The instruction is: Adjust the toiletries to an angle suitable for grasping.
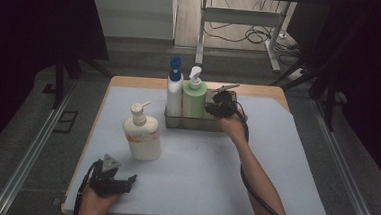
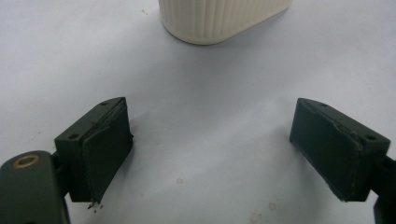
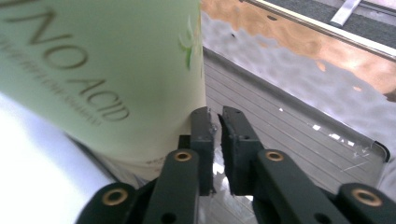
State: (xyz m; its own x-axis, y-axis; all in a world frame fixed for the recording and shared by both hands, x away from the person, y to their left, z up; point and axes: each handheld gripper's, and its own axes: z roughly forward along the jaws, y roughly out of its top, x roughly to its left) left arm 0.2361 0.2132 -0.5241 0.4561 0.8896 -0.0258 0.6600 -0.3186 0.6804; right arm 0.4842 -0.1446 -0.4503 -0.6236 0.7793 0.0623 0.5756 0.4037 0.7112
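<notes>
Green bottle (image 1: 194,101) blocks tray (image 1: 190,123) left; right compartment free.

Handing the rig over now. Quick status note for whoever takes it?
Left tool: open, empty, low over the mat at the near left corner, aimed at the cream bottle.
Right tool: jaws almost together at the tray's right end, beside the green bottle. Can't tell if the pads press on the clear wall.
Done: green bottle and blue-capped bottle stand upright in the tray.
Left: cream bottle stands on the mat outside the tray. It probably goes in next, in the free space at the right end.
</notes>
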